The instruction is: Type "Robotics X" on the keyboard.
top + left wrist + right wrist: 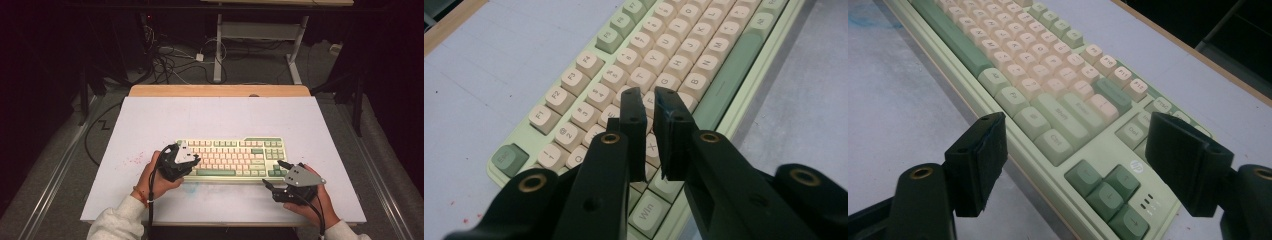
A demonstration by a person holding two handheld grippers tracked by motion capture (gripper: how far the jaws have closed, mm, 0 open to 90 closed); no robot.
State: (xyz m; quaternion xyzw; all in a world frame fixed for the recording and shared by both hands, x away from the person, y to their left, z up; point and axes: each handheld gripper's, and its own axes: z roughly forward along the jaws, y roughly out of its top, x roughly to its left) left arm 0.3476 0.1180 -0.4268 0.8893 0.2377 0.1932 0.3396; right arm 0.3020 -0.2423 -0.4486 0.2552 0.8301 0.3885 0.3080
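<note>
A pale green mechanical keyboard with cream and darker green plastic keycaps (232, 157) lay flat on the white tabletop (215, 120), towards its near edge and roughly in the middle from left to right. Its long side ran parallel to that near edge.

Your left gripper (196, 161) sat over the left end of the keyboard, held in your left hand (155, 175), with its black jaws pointing right across the letter keys. In the left gripper view, the left gripper (651, 117) had its jaws drawn narrow, with just a slim gap between the pads and no keycap caught in that gap. The tips hovered above the cream keys of the left letter block; whether they touched a key I could not tell. The long green space bar (736, 65) lay to the right of the tips in that view.

Your right gripper (274, 174) rested at the near right corner of the keyboard, held in your right hand (315, 205), jaws pointing left. In the right gripper view, the right gripper (1075, 160) stood wide, nothing between its pads. The dark green arrow keys (1108, 190) and the keyboard's near right corner lay in the open space between the jaws, below them and apart from both pads.
</note>
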